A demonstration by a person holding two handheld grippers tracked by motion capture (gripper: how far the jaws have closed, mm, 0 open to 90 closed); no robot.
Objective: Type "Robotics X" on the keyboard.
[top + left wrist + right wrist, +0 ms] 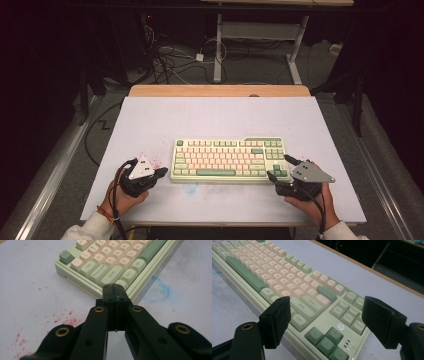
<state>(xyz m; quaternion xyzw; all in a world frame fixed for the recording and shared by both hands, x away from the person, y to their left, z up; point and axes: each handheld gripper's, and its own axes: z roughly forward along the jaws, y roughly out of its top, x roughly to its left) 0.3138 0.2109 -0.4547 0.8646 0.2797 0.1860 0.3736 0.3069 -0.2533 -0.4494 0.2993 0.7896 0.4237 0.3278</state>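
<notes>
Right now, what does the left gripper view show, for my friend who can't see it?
The left gripper has its black jaws shut together, empty, pointing at the near corner of a green and cream keyboard. The pale table has red specks and a blue smudge.

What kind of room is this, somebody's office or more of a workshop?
Probably a lab or test bench, not an office. A lone keyboard sits on a stained white table, a person holds a gripper in each hand, and loose cables trail over the dark floor behind.
</notes>
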